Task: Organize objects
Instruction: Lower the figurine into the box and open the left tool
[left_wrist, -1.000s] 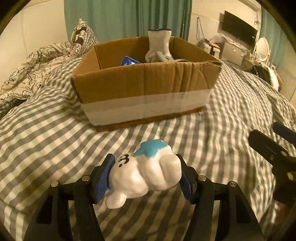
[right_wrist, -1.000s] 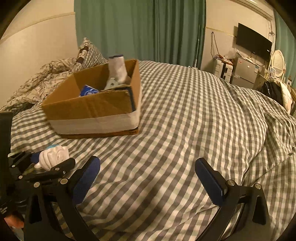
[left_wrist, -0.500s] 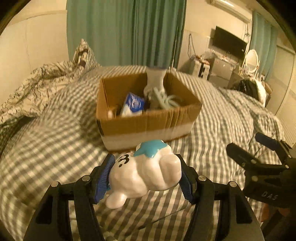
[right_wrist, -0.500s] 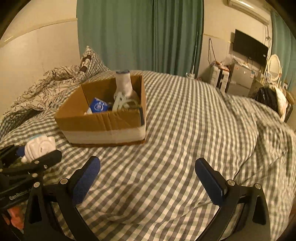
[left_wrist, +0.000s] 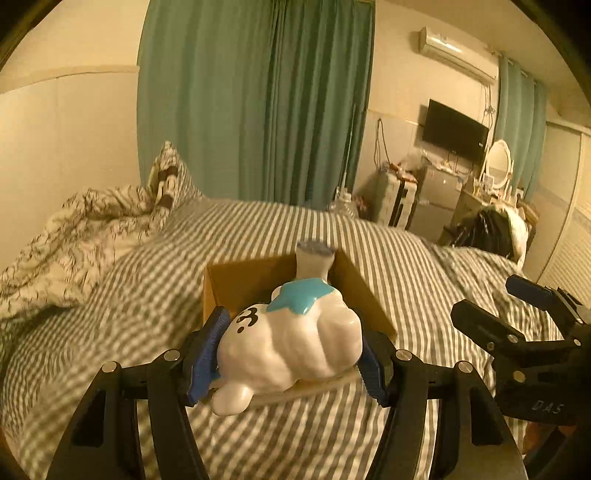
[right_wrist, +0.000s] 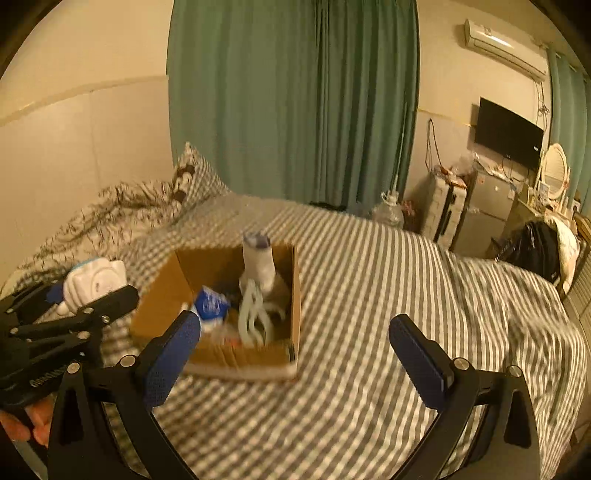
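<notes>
My left gripper (left_wrist: 291, 350) is shut on a white ceramic figurine (left_wrist: 291, 343) with a blue patch and holds it in the air above the bed, in front of an open cardboard box (left_wrist: 236, 284). The figurine also shows at the left of the right wrist view (right_wrist: 94, 282). The box (right_wrist: 291, 295) sits on the checked bedspread and holds a white sock-like item (right_wrist: 258, 264), a blue packet (right_wrist: 210, 306) and pale cords (right_wrist: 253, 317). My right gripper (right_wrist: 295, 350) is open and empty, raised above the bed near the box's front right.
A rumpled patterned duvet and pillow (left_wrist: 110, 225) lie at the bed's left. Green curtains (right_wrist: 295, 103) hang behind. A TV (right_wrist: 508, 136), small fridge (right_wrist: 480, 214) and dark bag (right_wrist: 532, 247) stand at the right, beyond the bed edge.
Both grippers have risen well above the bed. The figurine stays clamped in the left gripper and now sits over the box's near side. The right gripper stays open.
</notes>
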